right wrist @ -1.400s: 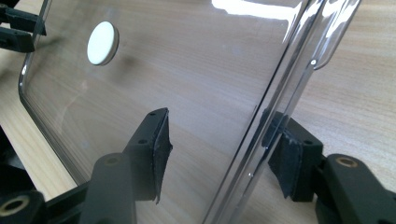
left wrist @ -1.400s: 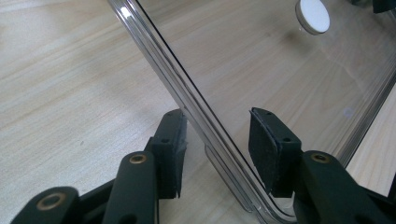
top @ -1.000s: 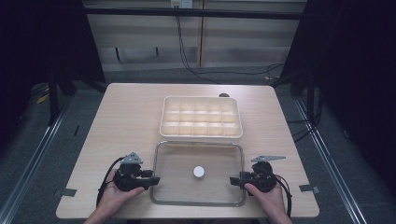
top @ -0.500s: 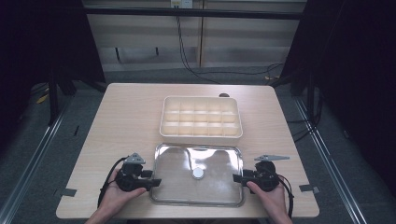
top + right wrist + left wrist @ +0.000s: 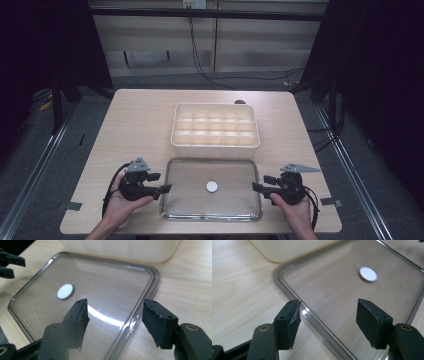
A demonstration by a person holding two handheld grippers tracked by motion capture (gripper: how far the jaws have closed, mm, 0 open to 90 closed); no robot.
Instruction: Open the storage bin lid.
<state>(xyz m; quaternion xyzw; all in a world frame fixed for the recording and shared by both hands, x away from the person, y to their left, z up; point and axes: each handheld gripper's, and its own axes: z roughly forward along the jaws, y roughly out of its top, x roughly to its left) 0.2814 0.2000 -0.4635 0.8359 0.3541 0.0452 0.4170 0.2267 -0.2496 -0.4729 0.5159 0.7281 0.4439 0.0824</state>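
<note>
A clear plastic lid (image 5: 235, 172) with a white disc (image 5: 212, 186) at its middle lies flat on the wooden table, in front of a cream compartment box (image 5: 215, 130). My left gripper (image 5: 162, 189) is open at the lid's left edge. In the left gripper view the gripper (image 5: 327, 322) straddles the lid's rim (image 5: 287, 287), with the disc (image 5: 368, 274) beyond. My right gripper (image 5: 256, 187) is open at the lid's right edge. In the right gripper view it (image 5: 115, 322) straddles the rim (image 5: 152, 277). Neither gripper holds anything.
The cream box (image 5: 125, 248) stands just beyond the lid's far edge, and its compartments look empty. A small dark object (image 5: 240, 102) sits behind the box. Grey tape marks (image 5: 72, 205) lie near the front corners of the table. The table's front edge is close under the hands.
Half a second ago the lid shone with glare; it now looks dull and flat on the table. Both grippers have stayed at its side edges with little movement.
</note>
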